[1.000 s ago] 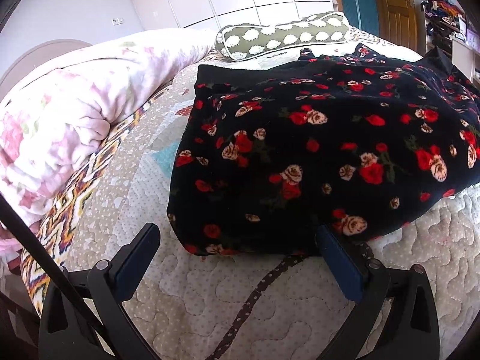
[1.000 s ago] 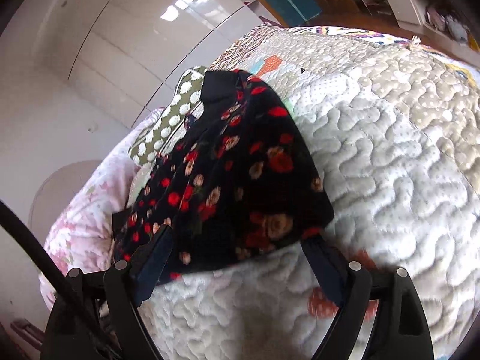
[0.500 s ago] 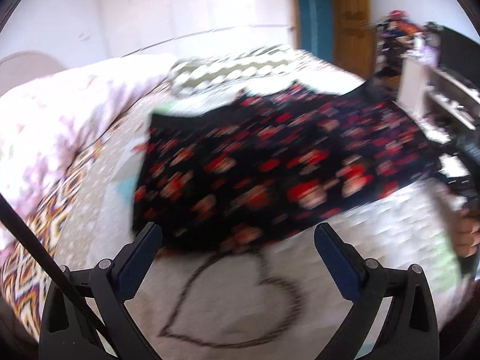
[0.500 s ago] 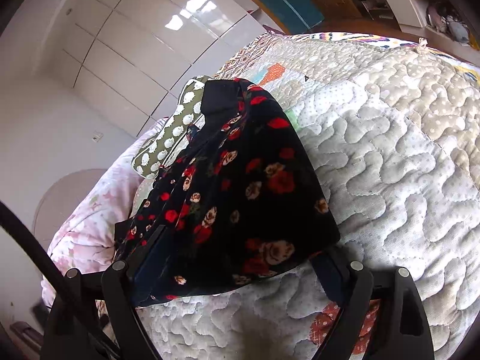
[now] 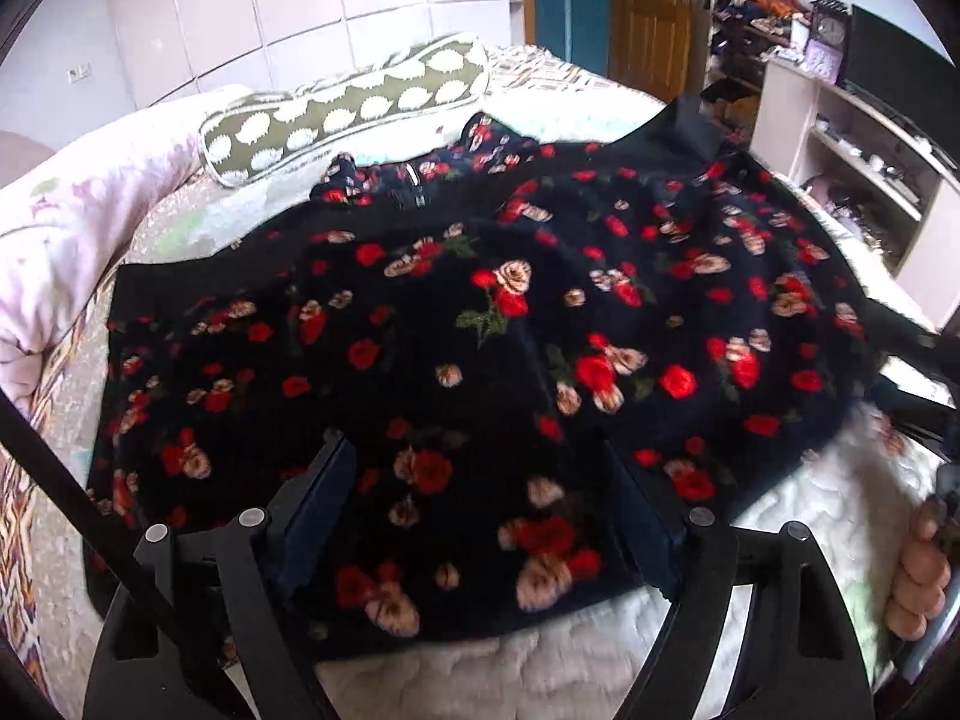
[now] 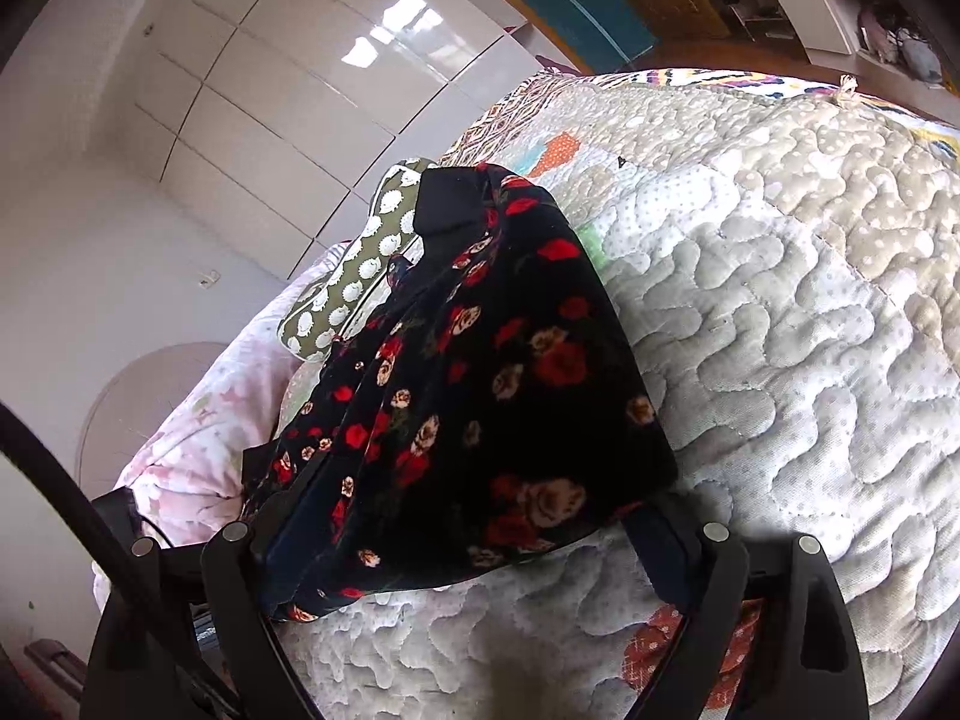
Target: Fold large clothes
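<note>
A: Any labels or text readable?

B: None legible. Only prints: black floral garment with red and cream roses, lying on the white quilted bed. Olive bolster with white leaf shapes sits at the far edge, pink blanket along the left edge.

A: Left hand-held gripper?

B: Left hand-held gripper has moved in over the garment's near hem. A second ago its fingers sat on bare quilt just short of the hem, with a dotted heart outline in the quilt visible; that outline is now covered. Jaws have just been closing, fabric lies between them, but the pads are not pressing on it, so still apart.

A: Right?

B: Right hand-held gripper is unchanged: jaws spread wide, straddling the garment's folded corner, no clamp visible. A hand shows at the right edge of the left wrist view.

A: Room to move?

B: Bare quilt to the right of the garment in the right wrist view, and a strip along the near edge. Shelves stand past the bed's right side.
</note>
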A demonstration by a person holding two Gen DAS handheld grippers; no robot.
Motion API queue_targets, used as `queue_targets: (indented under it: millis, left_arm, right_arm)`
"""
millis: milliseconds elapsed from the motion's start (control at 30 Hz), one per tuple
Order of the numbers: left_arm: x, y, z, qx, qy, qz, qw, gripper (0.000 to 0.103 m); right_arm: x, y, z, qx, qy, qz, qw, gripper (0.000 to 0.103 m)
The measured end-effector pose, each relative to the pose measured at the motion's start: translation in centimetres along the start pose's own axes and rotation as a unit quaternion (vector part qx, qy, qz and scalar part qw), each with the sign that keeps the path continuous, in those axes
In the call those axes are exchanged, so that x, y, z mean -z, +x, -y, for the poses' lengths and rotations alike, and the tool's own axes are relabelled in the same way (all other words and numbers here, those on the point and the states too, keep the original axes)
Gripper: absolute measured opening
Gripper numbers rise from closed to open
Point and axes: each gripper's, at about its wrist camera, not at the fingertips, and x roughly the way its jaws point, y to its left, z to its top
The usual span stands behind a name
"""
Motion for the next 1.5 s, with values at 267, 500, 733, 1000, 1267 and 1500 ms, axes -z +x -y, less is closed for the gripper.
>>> queue_targets:
  millis: [267,500,733,1000,1267,1500]
  left_arm:
    - [4.5,-8.3,-7.5,0.068,-0.079,0.052,0.9932,0.082]
    - [8.3,-8.5,-20.2,0.032,-0.253,0.057,0.9652,0.083]
    - [12.1,-10.6,-29.0,-0.057,-0.306,0.098,0.9452,0.083]
    - [15.2,-12.7,-35.2,-0.087,-0.384,0.133,0.9096,0.083]
    - [15.3,-11.7,-35.6,-0.061,-0.405,0.125,0.9038,0.083]
    - [12.5,-11.1,-31.8,0.006,-0.371,0.131,0.9194,0.083]
  right_arm:
    - [-0.5,1.3,-1.5,0.071,-0.015,-0.033,0.997,0.087]
    - [-2.4,2.7,-3.5,0.131,-0.006,-0.084,0.988,0.032]
    - [-3.8,3.6,-16.6,0.188,-0.161,-0.051,0.968,0.027]
    - [4.2,13.6,-31.0,0.08,-0.257,-0.141,0.953,0.023]
    - [16.4,18.6,-32.8,0.078,-0.395,-0.207,0.892,0.032]
    - [14.6,12.5,-31.4,0.014,-0.347,-0.199,0.916,0.045]
